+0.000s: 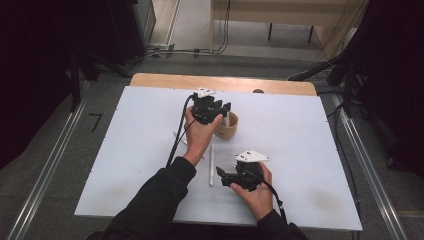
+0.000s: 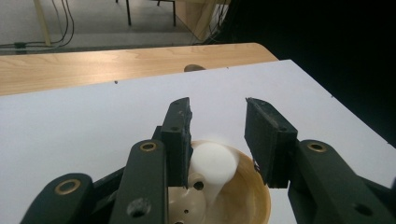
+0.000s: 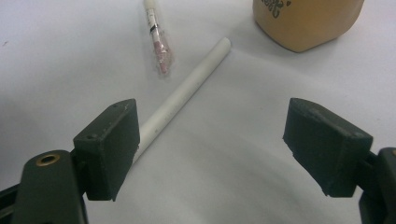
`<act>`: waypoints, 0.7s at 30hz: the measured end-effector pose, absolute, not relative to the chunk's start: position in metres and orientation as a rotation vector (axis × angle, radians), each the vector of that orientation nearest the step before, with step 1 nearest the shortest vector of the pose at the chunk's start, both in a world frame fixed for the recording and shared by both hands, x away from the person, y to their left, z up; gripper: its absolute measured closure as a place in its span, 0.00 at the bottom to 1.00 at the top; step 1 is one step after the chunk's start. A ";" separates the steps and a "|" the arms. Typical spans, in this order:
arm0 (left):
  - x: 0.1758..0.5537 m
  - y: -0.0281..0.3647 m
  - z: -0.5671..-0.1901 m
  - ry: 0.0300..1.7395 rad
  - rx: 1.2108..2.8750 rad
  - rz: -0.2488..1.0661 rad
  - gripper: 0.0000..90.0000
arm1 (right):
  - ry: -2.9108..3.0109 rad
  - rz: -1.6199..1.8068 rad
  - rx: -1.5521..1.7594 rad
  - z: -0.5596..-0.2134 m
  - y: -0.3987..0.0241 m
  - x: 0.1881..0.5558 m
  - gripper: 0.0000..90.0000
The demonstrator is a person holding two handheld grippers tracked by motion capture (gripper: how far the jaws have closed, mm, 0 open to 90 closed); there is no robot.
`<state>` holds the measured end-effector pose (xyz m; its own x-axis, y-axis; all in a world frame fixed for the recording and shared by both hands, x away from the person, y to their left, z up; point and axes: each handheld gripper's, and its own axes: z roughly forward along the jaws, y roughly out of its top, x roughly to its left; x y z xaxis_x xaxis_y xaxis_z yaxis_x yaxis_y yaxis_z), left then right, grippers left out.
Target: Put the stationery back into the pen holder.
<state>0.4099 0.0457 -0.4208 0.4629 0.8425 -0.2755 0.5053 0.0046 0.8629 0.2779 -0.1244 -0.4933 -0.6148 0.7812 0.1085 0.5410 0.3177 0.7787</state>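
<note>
White stick (image 2: pixel 212 165) standing tilted inside tan cup (image 2: pixel 254 198), near the middle of white table (image 1: pixel 125 150). Left gripper (image 2: pixel 217 116) hovering right over the cup, jaws parted around the stick's top end, whether the left pad is touching it impossible to tell. Right gripper (image 3: pixel 210 140) resting low near the table's front edge, jaws spread wide, gripping nothing. Lying between its jaws and the cup (image 3: pixel 306 23): white tube (image 3: pixel 182 95), and beside it wrapped pen (image 3: pixel 156 39). Dark print on the cup's wall, too cropped for reading.
</note>
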 end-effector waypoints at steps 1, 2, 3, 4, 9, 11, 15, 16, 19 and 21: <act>0.410 0.046 -0.421 1.181 1.646 0.393 0.66 | 2.299 1.186 1.192 -0.493 -0.124 0.278 0.19; 0.410 0.046 -0.420 1.177 1.646 0.396 0.66 | 2.299 1.187 1.192 -0.493 -0.124 0.278 0.19; 0.410 0.046 -0.420 1.174 1.644 0.395 0.65 | 2.299 1.185 1.192 -0.493 -0.124 0.278 0.19; 0.410 0.047 -0.420 1.170 1.640 0.396 0.62 | 2.299 1.185 1.193 -0.493 -0.124 0.278 0.19; 0.407 0.049 -0.416 1.154 1.630 0.400 0.54 | 2.301 1.185 1.193 -0.493 -0.124 0.277 0.19; 0.406 0.050 -0.415 1.150 1.628 0.385 0.52 | 2.301 1.186 1.193 -0.493 -0.124 0.277 0.19; 0.403 0.053 -0.411 1.134 1.627 0.371 0.47 | 2.303 1.183 1.190 -0.494 -0.123 0.277 0.19; 0.402 0.053 -0.410 1.129 1.628 0.368 0.46 | 2.303 1.183 1.189 -0.494 -0.123 0.277 0.19; 0.398 0.056 -0.407 1.115 1.620 0.356 0.43 | 2.302 1.182 1.190 -0.494 -0.123 0.277 0.19; 0.395 0.059 -0.404 1.111 1.615 0.351 0.42 | 2.302 1.182 1.190 -0.494 -0.123 0.277 0.19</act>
